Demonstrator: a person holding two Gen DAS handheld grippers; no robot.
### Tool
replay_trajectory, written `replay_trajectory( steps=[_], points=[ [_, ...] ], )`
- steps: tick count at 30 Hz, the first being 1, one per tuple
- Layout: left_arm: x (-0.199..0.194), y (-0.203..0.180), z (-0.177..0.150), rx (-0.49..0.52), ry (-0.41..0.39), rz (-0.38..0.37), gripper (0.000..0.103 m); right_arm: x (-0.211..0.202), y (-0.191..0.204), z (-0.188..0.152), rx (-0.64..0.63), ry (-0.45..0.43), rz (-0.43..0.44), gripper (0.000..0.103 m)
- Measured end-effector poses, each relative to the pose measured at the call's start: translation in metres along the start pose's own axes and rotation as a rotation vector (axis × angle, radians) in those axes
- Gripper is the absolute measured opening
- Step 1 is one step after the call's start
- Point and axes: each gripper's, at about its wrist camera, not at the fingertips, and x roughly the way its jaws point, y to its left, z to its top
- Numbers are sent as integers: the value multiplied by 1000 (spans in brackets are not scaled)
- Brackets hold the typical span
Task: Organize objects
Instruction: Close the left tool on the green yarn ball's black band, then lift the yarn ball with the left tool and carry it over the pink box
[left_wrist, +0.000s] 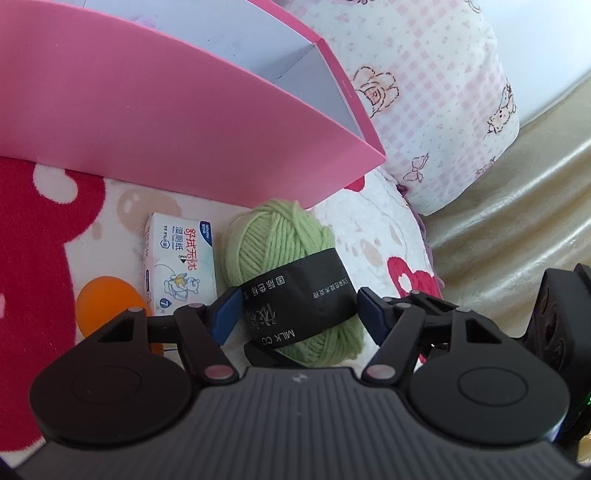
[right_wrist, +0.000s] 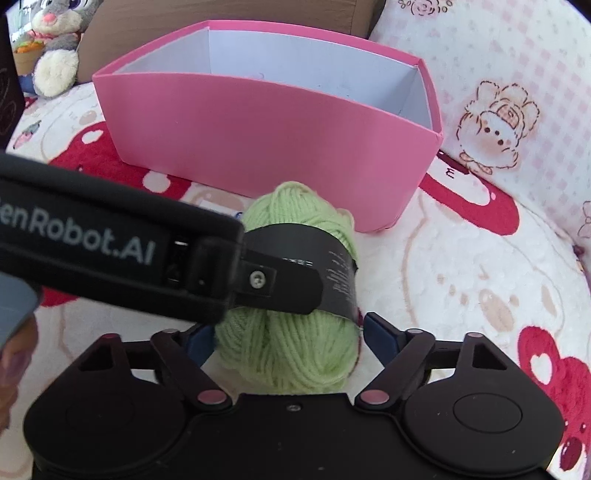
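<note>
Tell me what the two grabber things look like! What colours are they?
Both are black plastic. The left gripper and right gripper each have blue finger pads, two round discs at the base, jointed links with pinkish-silver pins, and a ribbed body. White lettering ending "Robot.AI" runs along the left one's side.

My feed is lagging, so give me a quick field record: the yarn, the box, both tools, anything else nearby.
yarn: green yarn ball with a black label band, lying on the blanket in front of the box
box: pink box, open top, interior looks empty where visible
left tool: open, fingers either side of the yarn
right tool: open, also straddling the yarn
nearby: wipes packet left of the yarn; orange ball beside it
</note>
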Motion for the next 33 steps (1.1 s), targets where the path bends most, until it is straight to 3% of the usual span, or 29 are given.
replay_trajectory(
  steps=[14,21,33],
  points=[
    [-1,-1,-2,-15,19,-7,62,-4,-4,-1,80,20,31,70],
    [-1,-3,-3,-24,39,12,62,-9,-10,0,194,21,81,69],
    [-2,-6,-7,-42,91,18,62,-11,-13,2,217,29,110,69]
  ],
)
